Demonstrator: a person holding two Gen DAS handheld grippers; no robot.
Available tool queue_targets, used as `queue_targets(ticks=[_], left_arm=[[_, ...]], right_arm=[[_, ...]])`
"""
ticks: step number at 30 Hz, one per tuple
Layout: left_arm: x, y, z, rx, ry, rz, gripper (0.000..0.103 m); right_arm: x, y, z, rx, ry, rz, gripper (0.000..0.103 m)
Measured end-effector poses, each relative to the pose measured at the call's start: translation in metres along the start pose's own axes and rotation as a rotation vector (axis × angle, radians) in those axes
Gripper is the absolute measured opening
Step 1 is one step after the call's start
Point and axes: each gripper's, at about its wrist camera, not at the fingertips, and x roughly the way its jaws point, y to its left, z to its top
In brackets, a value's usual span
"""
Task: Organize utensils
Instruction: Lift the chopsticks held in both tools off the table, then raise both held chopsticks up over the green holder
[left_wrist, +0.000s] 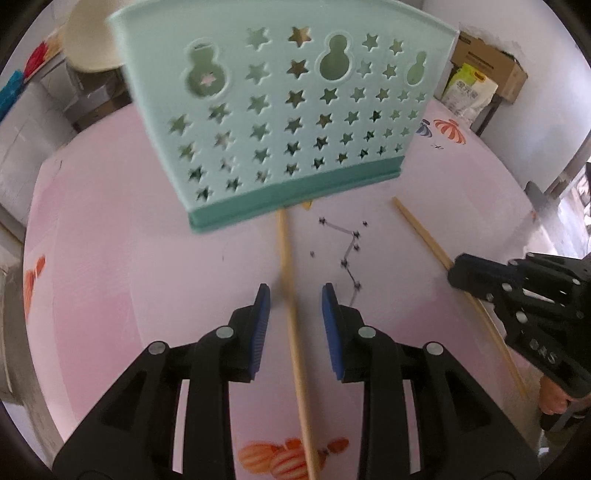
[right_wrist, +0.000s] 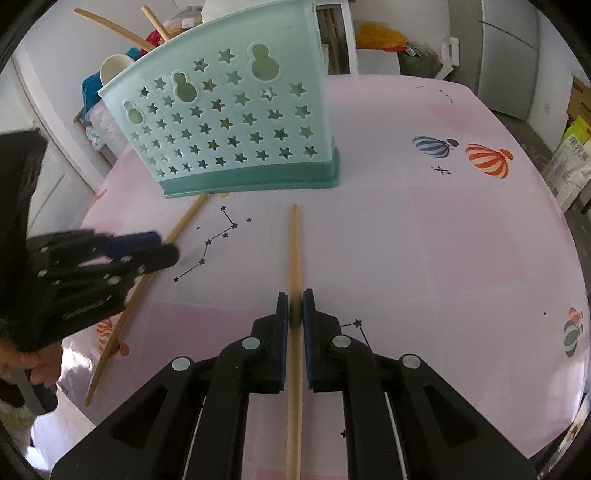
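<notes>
Chopsticks lie on a pink, balloon-printed tabletop (right_wrist: 424, 240) as two hand-held grippers work over them. In the right wrist view, the right gripper (right_wrist: 295, 308) sits at lower centre, its blue-padded jaws drawn together and clamped on one chopstick (right_wrist: 294, 240), which runs straight up the frame from the bottom edge toward the mint-green utensil holder (right_wrist: 236, 122) standing in the upper left. The gripper points steeply down at the table. In the left wrist view, the left gripper (left_wrist: 295, 295) fills the lower centre with its jaws parted; a second chopstick (left_wrist: 291, 314) runs between the blue pads (left_wrist: 261, 325) with a gap on each side, its far end reaching the holder's darker green base at upper centre. This gripper also tilts steeply down toward the table. The star-pierced holder stands upright on the cloth, and two more chopsticks (right_wrist: 155, 22) stick out of its top, upper left of the right wrist view. A hand (right_wrist: 40, 369) grips the left tool's handle at the left edge.
</notes>
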Motion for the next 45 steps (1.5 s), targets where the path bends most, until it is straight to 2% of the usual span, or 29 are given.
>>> queue_targets(ticks=[3, 9, 11, 17, 22, 26, 27, 30, 35, 41, 45], left_arm=[[0.006, -0.001, 0.009, 0.021, -0.003, 0.034, 0.025], [0.013, -0.001, 0.021, 0.032, -0.026, 0.050, 0.013], [0.014, 0.000, 0.023, 0.030, -0.027, 0.052, 0.006], [0.009, 0.005, 0.027, -0.002, -0.024, 0.024, 0.005], [-0.019, 0.012, 0.027, -0.031, -0.081, -0.017, 0.005], [-0.056, 0.019, 0.028, -0.061, -0.163, -0.072, 0.005], [-0.073, 0.021, 0.028, -0.067, -0.206, -0.091, 0.005], [-0.107, 0.024, 0.028, -0.075, -0.292, -0.121, 0.005], [-0.175, 0.029, 0.030, -0.079, -0.478, -0.176, 0.005], [-0.232, 0.007, 0.051, 0.002, -0.705, -0.152, 0.005], [-0.255, -0.005, 0.074, 0.031, -0.799, -0.124, 0.005]], right_arm=[[0.002, -0.003, 0.003, 0.009, 0.001, 0.012, 0.010], [0.009, -0.005, 0.015, 0.030, -0.004, 0.028, 0.010], [0.012, -0.005, 0.020, 0.034, -0.008, 0.028, 0.010], [0.017, -0.003, 0.025, 0.026, -0.027, 0.011, 0.009], [0.018, -0.003, 0.026, 0.021, -0.044, 0.007, 0.007], [0.017, -0.006, 0.026, 0.045, -0.057, 0.035, 0.007], [0.015, -0.007, 0.026, 0.050, -0.065, 0.042, 0.007], [0.001, -0.009, 0.025, 0.063, -0.109, 0.065, 0.007], [-0.028, -0.009, 0.025, 0.066, -0.215, 0.110, 0.007], [-0.044, -0.005, 0.023, 0.070, -0.268, 0.147, 0.007], [-0.044, -0.004, 0.023, 0.082, -0.276, 0.156, 0.007]])
